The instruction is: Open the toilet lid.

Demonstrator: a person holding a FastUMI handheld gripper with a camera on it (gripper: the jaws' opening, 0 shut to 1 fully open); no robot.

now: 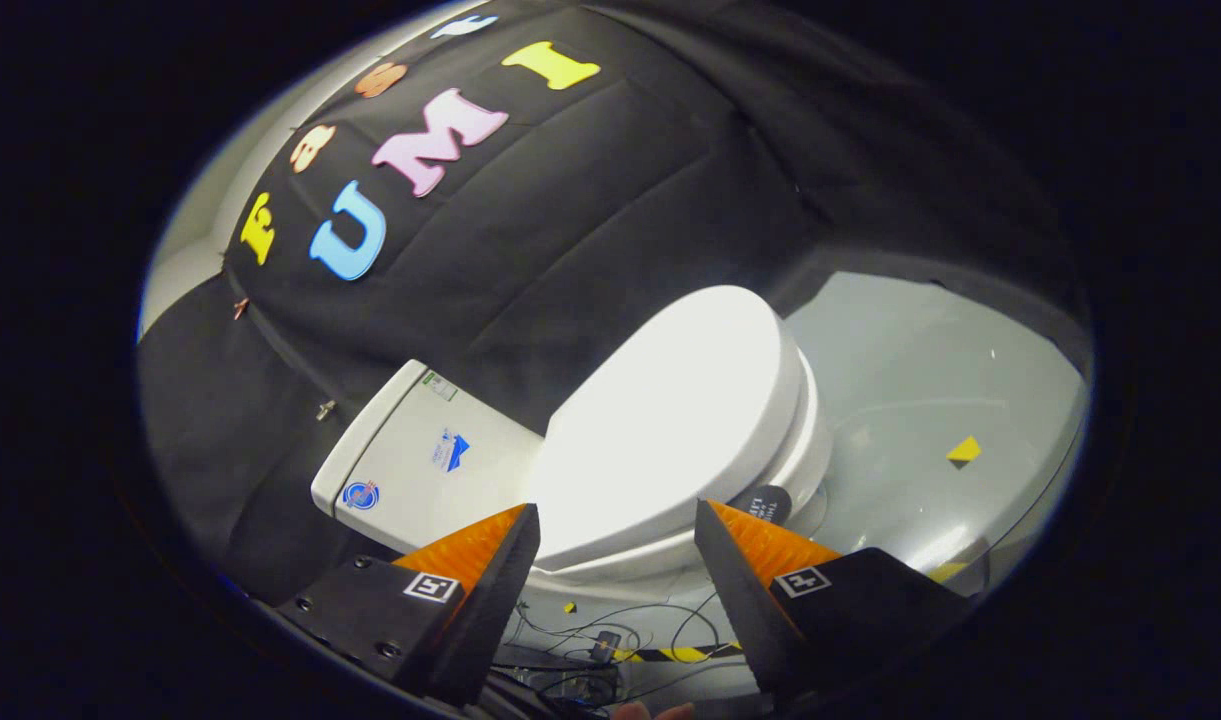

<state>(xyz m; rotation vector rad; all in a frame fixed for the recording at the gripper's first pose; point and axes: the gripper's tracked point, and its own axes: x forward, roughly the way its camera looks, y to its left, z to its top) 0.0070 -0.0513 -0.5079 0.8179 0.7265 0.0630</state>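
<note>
Hovering hand-held gripper (618, 520) (fingers apart), closed toilet lid (675, 420) ahead, cables (610, 640) below

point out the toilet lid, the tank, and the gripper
toilet lid (675, 425): gripper view, middle of its closed top face.
tank (425, 460): gripper view, its front wall.
gripper (617, 527): gripper view, gap midway between the open fingertips, at the lid's near edge.

White toilet lid (675, 425), white tank (410, 460), pale grey floor (930, 370), yellow-black striped tape (682, 654).

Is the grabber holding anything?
No. The hand-held gripper is open, fingers apart, with the closed toilet lid just ahead of them, untouched.
</note>
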